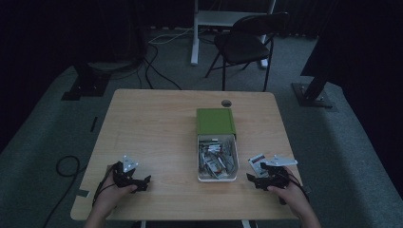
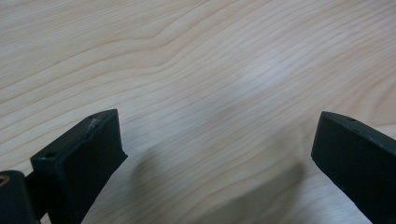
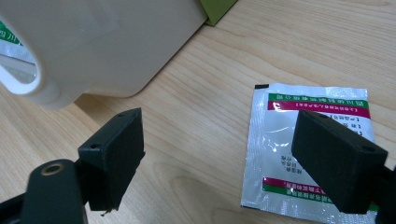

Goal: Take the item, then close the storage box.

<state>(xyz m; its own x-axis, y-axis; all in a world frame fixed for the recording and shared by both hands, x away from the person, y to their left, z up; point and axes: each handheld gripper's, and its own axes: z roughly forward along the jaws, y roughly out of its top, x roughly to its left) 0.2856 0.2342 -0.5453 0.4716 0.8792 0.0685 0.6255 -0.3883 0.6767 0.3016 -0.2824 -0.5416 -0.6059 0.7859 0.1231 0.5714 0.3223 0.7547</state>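
Sachet [image 3: 299,140] flat on table [image 1: 157,128] just right of white box [image 1: 217,159], right gripper [image 3: 233,158] above with jaws apart and empty, left gripper [image 2: 215,158] likewise apart well left of box; best lifted by one edge.

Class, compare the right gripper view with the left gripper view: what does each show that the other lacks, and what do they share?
Right gripper view: a silver sachet with green and red bands lying flat on the wood, partly behind one jaw, plus the white box and a corner of its green lid.

Left gripper view: nothing of its own, just bare wood grain between the jaws.

Shared: the wooden table, and two black jaws standing wide apart, gripping nothing.
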